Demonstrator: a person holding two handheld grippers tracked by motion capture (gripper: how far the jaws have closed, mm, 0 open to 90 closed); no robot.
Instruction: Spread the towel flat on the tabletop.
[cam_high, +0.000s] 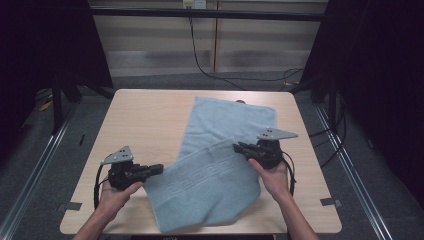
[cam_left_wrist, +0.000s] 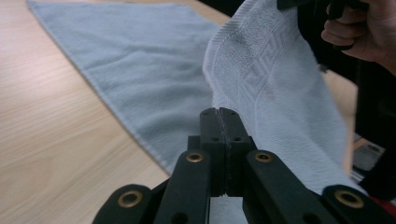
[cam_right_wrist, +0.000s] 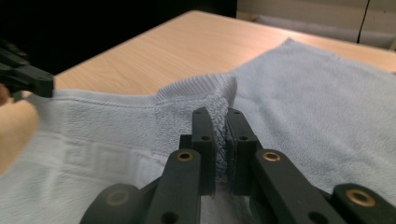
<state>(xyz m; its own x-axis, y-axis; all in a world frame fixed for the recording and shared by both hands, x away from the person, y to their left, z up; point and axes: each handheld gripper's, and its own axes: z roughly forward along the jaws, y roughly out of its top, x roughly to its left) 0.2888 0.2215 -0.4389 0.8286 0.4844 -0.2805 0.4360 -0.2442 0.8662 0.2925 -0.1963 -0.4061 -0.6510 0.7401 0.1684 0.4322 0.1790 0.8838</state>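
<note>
Towel (cam_high: 220, 160) is lying on the table (cam_high: 145, 120), near end hanging lifted between both grippers. Left gripper (cam_high: 159, 169) and right gripper (cam_high: 238, 147) are each clenching a near corner; the long axis is running away, so the fold is heading forward.

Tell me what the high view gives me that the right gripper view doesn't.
High view alone: the whole light wooden table, both hands, and the right gripper's grey three-cornered plate.

Right gripper view alone: the right gripper seen close, jaws shut on a ribbed edge fold.

Both: the pale blue terry towel, lifted between the two grippers, and the left gripper pinching its other corner.
</note>
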